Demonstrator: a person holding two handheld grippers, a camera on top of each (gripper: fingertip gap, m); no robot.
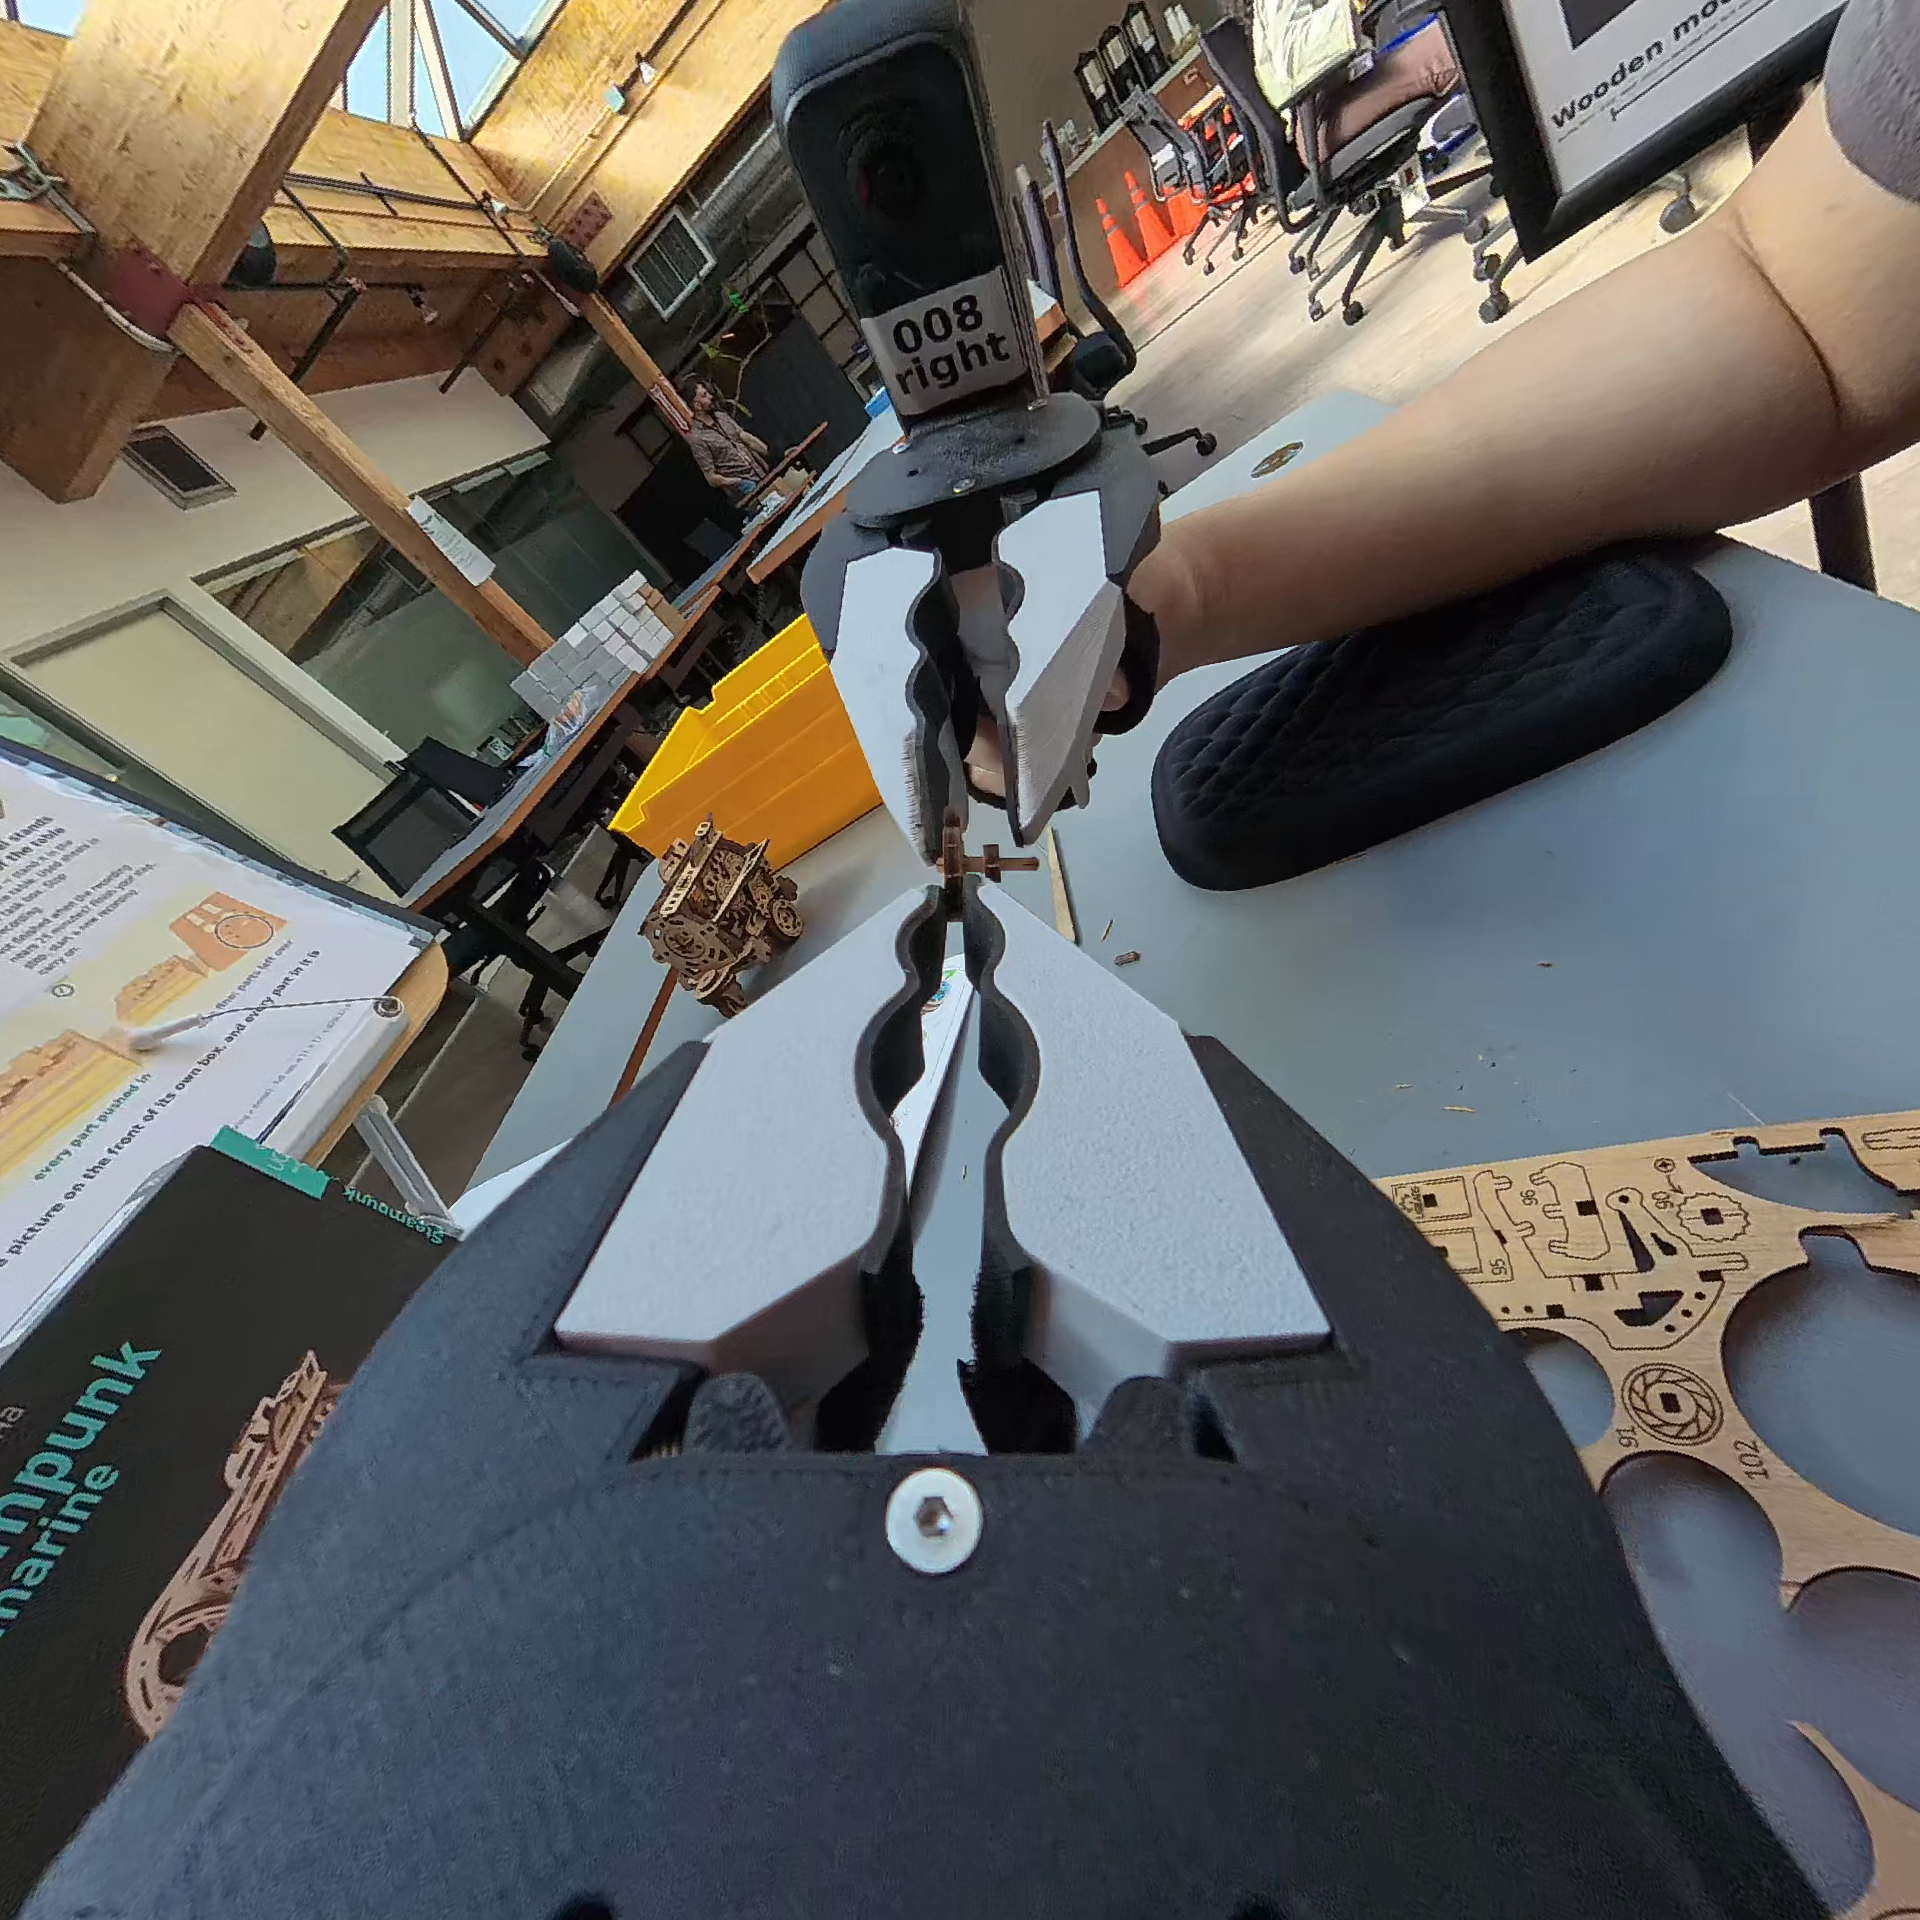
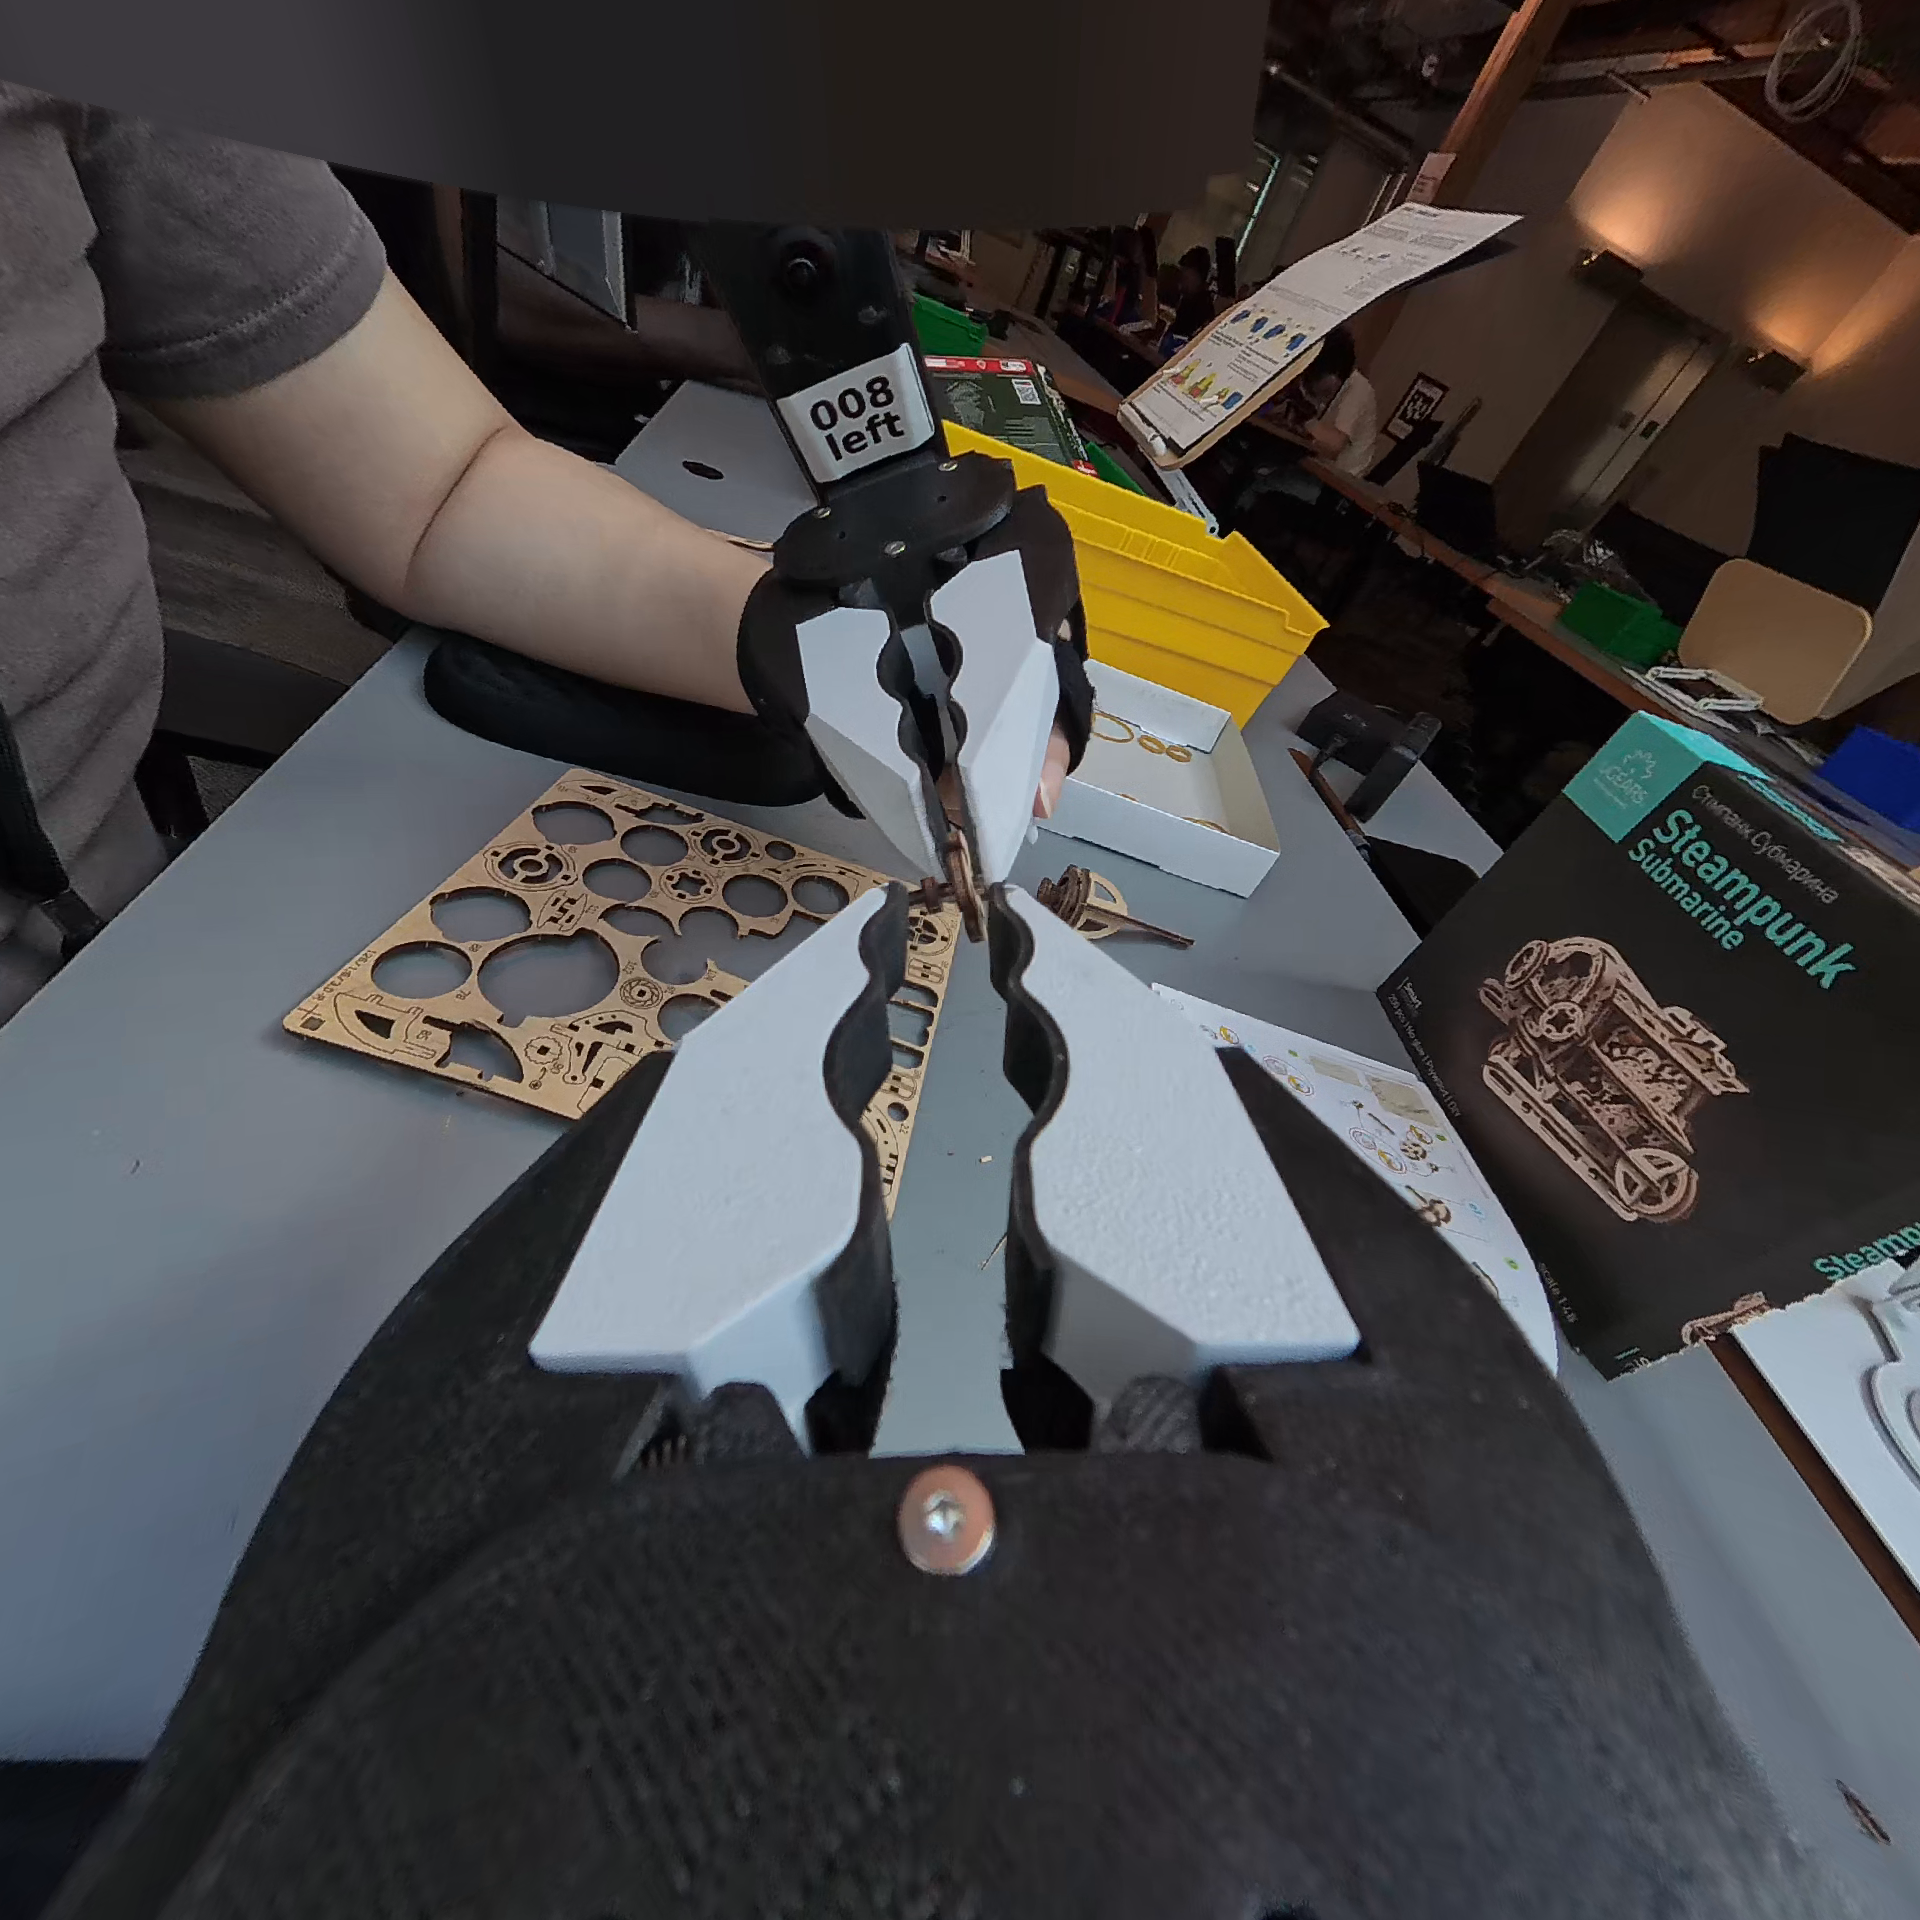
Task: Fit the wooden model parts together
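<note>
My left gripper (image 1: 948, 902) is shut on a thin wooden disc (image 2: 968, 881), held edge-on at its fingertips. My right gripper (image 2: 948, 906) meets it tip to tip from the other side. It is shut on a small wooden peg part (image 1: 995, 862) that lies crosswise between its fingertips. The peg part touches the disc above the grey table (image 1: 1455, 1018). In the right wrist view the left gripper (image 2: 954, 836) comes down from above; in the left wrist view the right gripper (image 1: 977, 831) does the same.
A laser-cut wooden parts sheet (image 2: 582, 956) lies on the table and also shows in the left wrist view (image 1: 1662, 1299). A partly built wooden model (image 1: 717, 914), a small wheel assembly (image 2: 1091, 904), the dark kit box (image 2: 1662, 1039), a yellow bin (image 2: 1164, 582), a white tray (image 2: 1174, 821) and black arm pads (image 1: 1455, 717) surround the work spot.
</note>
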